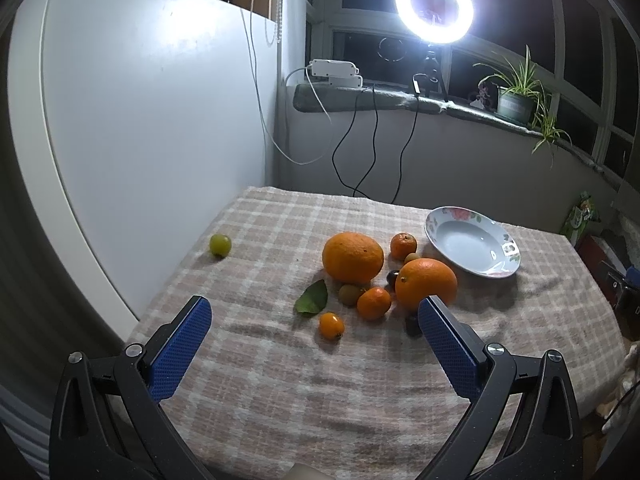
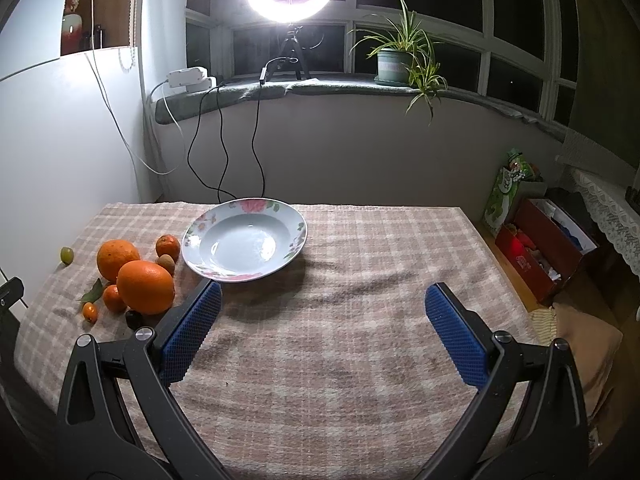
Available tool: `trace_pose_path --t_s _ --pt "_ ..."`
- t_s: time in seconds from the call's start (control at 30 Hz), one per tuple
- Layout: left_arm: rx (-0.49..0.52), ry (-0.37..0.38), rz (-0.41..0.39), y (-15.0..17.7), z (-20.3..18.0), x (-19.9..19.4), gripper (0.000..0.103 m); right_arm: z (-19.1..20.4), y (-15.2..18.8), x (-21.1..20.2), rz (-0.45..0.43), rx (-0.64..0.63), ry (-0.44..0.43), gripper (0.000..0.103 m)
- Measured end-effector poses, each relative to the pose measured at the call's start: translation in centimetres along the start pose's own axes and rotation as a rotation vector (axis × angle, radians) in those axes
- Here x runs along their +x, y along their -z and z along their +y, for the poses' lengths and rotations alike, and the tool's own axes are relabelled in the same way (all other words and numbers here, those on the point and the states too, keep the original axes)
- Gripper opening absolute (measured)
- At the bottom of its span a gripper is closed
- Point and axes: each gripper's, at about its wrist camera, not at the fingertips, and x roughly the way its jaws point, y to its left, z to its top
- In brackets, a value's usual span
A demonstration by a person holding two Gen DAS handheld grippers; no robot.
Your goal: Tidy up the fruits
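Note:
Two large oranges (image 1: 353, 257) (image 1: 426, 283) lie on the checked tablecloth with two small mandarins (image 1: 403, 245) (image 1: 373, 303), a kumquat (image 1: 331, 325), small brownish-green fruits (image 1: 349, 294), dark fruits (image 1: 412, 325) and a green leaf (image 1: 313, 298). A green grape (image 1: 220, 244) lies apart at the left. An empty flowered plate (image 1: 496, 268) sits to the right of the pile; it also shows in the right wrist view (image 2: 192, 244). My left gripper (image 1: 314, 308) is open, just short of the pile. My right gripper (image 2: 323, 300) is open over bare cloth, right of the fruit (image 2: 145, 286).
A white panel (image 1: 140, 120) borders the table's left side. Cables (image 1: 356, 148) hang behind the far edge below a sill with a ring light (image 1: 434, 6) and a potted plant (image 1: 516, 100). Boxes and bags (image 2: 536, 232) stand on the floor at the right.

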Motion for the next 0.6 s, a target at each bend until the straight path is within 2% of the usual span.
trace_pose_path --t_s 0.6 --pt "0.027 -0.004 -0.018 -0.17 -0.67 0.28 0.103 0.41 0.16 0.52 0.008 -0.013 -0.009 0.103"
